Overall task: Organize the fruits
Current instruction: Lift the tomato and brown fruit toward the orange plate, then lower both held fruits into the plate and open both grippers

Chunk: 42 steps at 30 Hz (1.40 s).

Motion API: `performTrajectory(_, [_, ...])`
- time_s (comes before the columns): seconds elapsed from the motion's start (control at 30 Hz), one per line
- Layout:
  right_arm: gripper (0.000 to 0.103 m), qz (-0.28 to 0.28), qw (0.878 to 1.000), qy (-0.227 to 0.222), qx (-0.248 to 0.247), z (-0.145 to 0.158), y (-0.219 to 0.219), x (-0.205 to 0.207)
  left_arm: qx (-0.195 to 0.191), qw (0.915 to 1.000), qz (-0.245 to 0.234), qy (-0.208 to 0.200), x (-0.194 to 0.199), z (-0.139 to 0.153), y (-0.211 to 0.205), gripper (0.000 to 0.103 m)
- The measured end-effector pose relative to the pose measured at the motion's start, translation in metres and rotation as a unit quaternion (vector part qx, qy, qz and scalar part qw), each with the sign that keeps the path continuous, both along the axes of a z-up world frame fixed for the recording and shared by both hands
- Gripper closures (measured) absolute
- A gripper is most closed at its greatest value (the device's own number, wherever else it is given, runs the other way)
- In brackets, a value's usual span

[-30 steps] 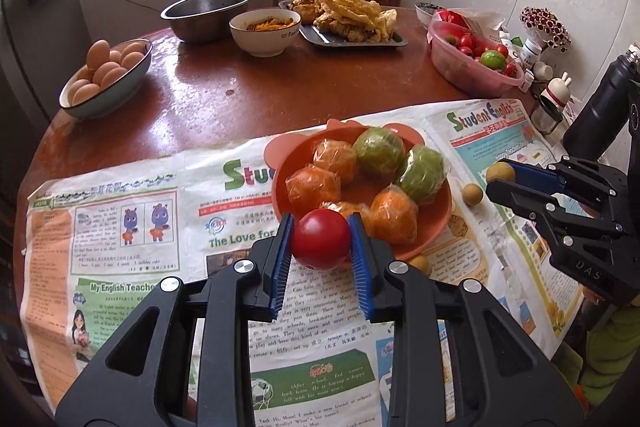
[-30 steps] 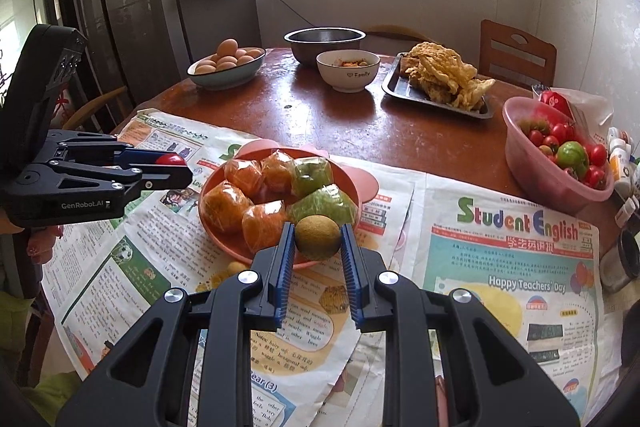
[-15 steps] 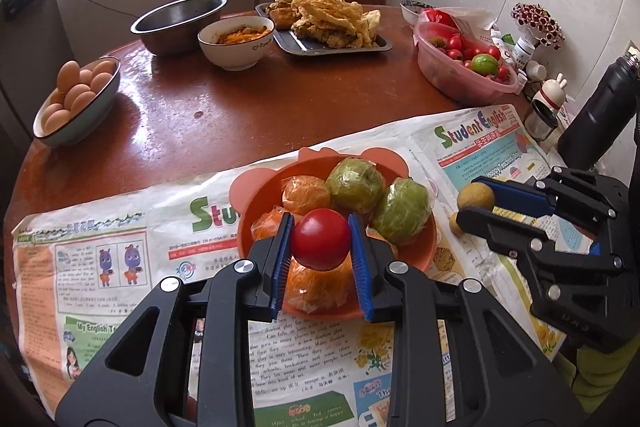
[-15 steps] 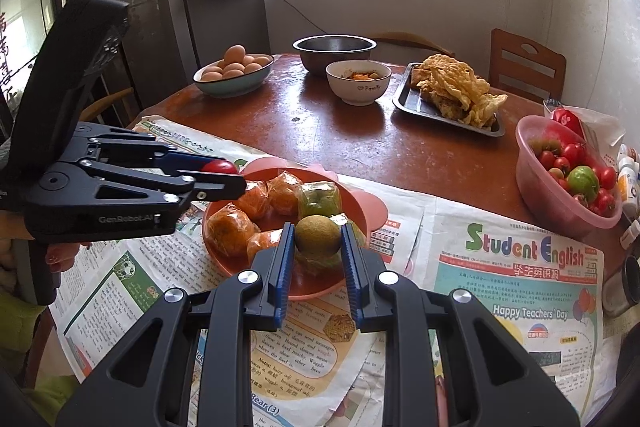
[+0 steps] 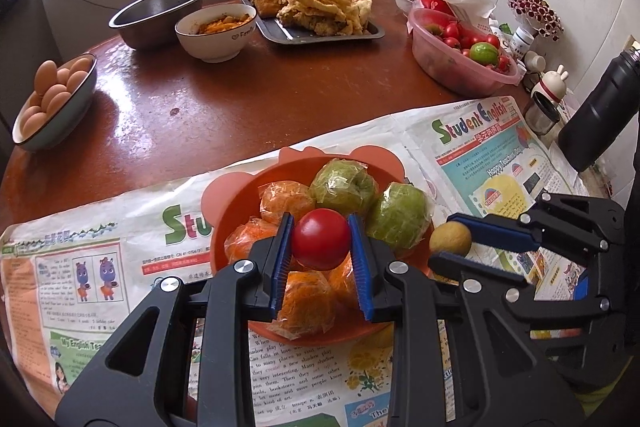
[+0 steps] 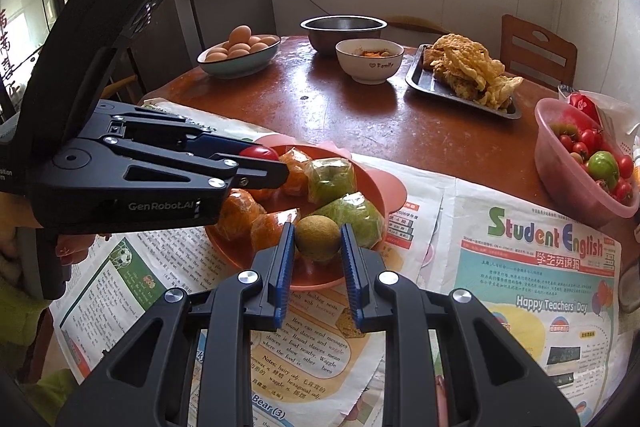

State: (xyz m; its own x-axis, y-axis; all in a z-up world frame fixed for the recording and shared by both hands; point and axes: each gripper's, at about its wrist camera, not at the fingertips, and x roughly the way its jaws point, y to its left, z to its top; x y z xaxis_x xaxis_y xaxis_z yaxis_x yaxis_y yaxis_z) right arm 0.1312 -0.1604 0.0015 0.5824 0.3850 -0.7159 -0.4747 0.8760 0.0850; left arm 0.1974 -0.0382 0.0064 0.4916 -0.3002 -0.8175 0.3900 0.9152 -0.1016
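The left gripper [image 5: 321, 246] is clamped on a red tomato [image 5: 320, 245], its blue pads pressing the fruit's two sides; the tomato is round, so no long axis or heading can be told. It hangs over the near half of the orange plate [image 5: 224, 227], above the wrapped oranges [image 5: 306, 301]. The right gripper [image 6: 318, 241] is likewise closed on a brownish-green round fruit [image 6: 317, 238], held over the plate's near rim beside a wrapped green fruit [image 6: 354, 213]. In the left wrist view that gripper reaches in from the right, with its fruit [image 5: 450, 238] just beyond the plate's right edge. The plate sits on a spread newspaper [image 6: 540, 267] on the round wooden table [image 5: 260, 99]. Farther back stand a pink tub of tomatoes [image 5: 460, 67], a bowl of eggs [image 5: 52, 107], a white bowl [image 5: 216, 35], a steel bowl [image 5: 156, 15] and a tray of fried food [image 5: 316, 11].
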Motion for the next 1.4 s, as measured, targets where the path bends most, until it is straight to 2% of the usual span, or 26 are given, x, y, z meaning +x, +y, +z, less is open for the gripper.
performTrajectory(0.43, [0.08, 0.014, 1.0, 0.023, -0.006, -0.019, 0.011, 0.0, -0.009, 0.9998, -0.004, 0.015, 0.004, -0.01, -0.001, 0.083])
performTrajectory(1.07, [0.08, 0.011, 0.999, 0.029, -0.007, -0.029, 0.013, 0.005, -0.011, 0.9995, -0.004, 0.028, 0.012, -0.023, -0.005, 0.083])
performTrajectory(1.2, [0.078, 0.012, 1.0, 0.027, -0.006, -0.029, 0.012, 0.005, -0.013, 0.9995, -0.004, 0.029, 0.014, -0.025, -0.006, 0.083])
performTrajectory(1.4, [0.071, 0.011, 1.0, 0.025, -0.002, -0.027, 0.008, 0.003, -0.015, 0.9994, -0.003, 0.03, 0.015, -0.026, -0.006, 0.083])
